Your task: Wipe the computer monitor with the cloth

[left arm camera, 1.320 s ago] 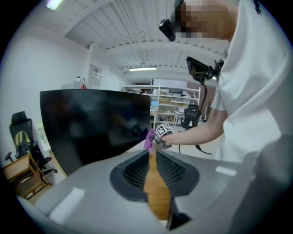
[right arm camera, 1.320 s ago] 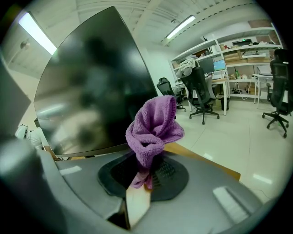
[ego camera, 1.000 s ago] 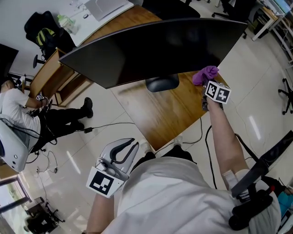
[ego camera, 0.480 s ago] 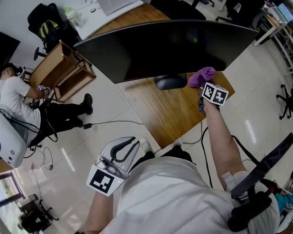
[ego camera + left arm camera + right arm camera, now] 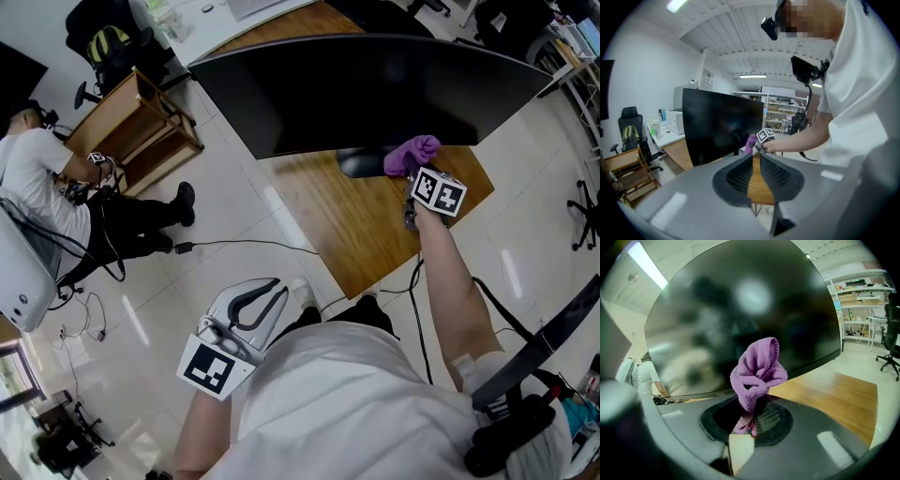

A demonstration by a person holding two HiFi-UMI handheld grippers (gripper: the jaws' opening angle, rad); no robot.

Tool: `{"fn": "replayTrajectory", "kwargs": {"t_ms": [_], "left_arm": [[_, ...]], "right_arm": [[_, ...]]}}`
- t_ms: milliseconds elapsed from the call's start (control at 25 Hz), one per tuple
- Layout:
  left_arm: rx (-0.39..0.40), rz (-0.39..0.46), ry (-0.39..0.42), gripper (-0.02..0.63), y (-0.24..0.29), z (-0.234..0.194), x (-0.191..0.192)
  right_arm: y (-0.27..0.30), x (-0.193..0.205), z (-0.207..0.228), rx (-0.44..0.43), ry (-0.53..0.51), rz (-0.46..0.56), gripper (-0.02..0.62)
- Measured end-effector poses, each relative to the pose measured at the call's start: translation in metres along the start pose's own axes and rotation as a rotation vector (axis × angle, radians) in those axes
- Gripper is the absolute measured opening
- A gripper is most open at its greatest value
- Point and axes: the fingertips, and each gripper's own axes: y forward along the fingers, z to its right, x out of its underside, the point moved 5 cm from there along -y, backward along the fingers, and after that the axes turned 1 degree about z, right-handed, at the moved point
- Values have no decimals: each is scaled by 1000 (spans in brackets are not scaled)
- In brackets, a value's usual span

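Purple cloth [image 5: 413,154] stands bunched up out of my right gripper [image 5: 410,178], whose jaws are clamped on its lower end; in the right gripper view the cloth [image 5: 757,372] rises from the right gripper [image 5: 749,421] in front of the dark screen. It sits at the lower edge of the curved black monitor [image 5: 375,89], toward that screen's right half and just beside the dark stand base [image 5: 360,165]. Whether the cloth actually touches the glass, I cannot tell from any view. The monitor [image 5: 740,310] fills most of the right gripper view and carries blurred reflections. It stands on a wooden desk [image 5: 375,239], with my right forearm reaching over the desk's near edge. My left gripper [image 5: 272,292] hangs low at my side over the pale tiled floor [image 5: 234,220], well apart from the desk; its jaws meet at the tips and hold nothing, and the left gripper [image 5: 756,157] view looks past them to the monitor [image 5: 722,126] and the cloth [image 5: 750,142]. A black cable [image 5: 244,246] trails across the floor. At far left, 1 person [image 5: 42,192] sits by a small wooden shelf unit [image 5: 141,127].
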Motion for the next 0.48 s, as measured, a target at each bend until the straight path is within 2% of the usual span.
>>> {"fn": "replayTrajectory", "kwargs": {"t_ms": [480], "left_arm": [[-16,6,-10,71,-33,-15,17]], "right_arm": [[11,15,-47,-26,-22,-6,54]]}}
